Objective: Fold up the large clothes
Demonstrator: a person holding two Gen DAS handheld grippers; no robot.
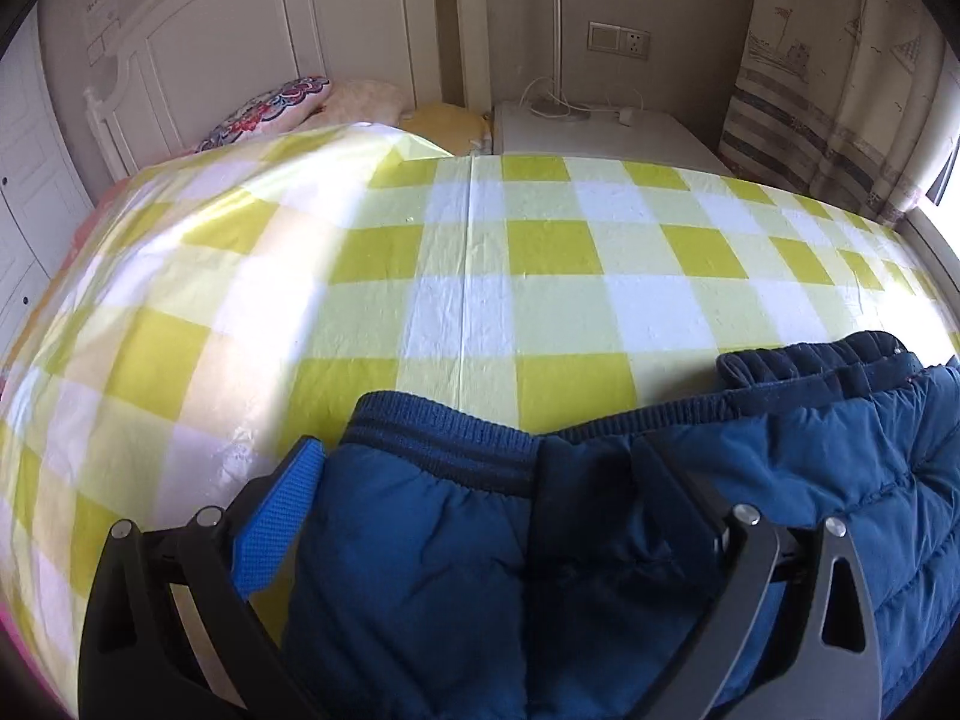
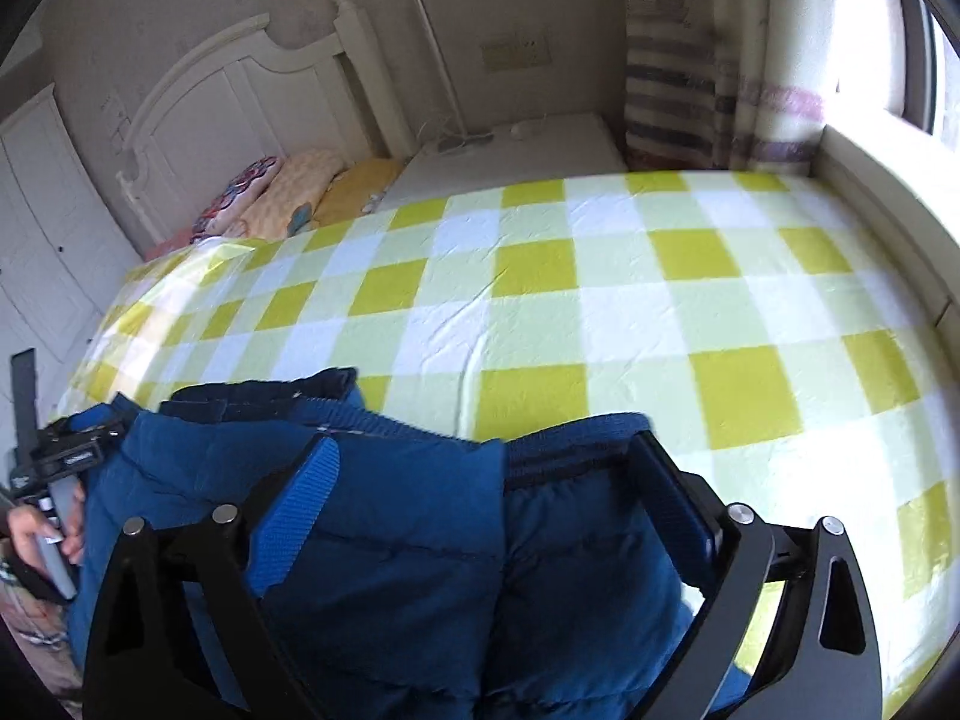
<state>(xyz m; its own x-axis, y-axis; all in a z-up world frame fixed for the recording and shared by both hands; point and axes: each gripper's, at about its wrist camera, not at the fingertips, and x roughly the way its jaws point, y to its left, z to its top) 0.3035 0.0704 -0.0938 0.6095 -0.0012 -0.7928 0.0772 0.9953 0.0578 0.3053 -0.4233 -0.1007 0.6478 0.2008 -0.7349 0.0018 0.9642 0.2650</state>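
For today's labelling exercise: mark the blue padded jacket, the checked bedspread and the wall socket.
blue padded jacket (image 1: pixel 420 540), left wrist view, quilted panel below the ribbed hem.
checked bedspread (image 2: pixel 600 312), right wrist view, bare middle.
wall socket (image 1: pixel 618 42), left wrist view, faceplate.

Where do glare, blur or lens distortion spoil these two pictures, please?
Left wrist view: a washed-out glare patch on the checked bedsheet at left; fisheye bends its edge. Right wrist view: window blown out, curtain smeared, sheet bright lower right.
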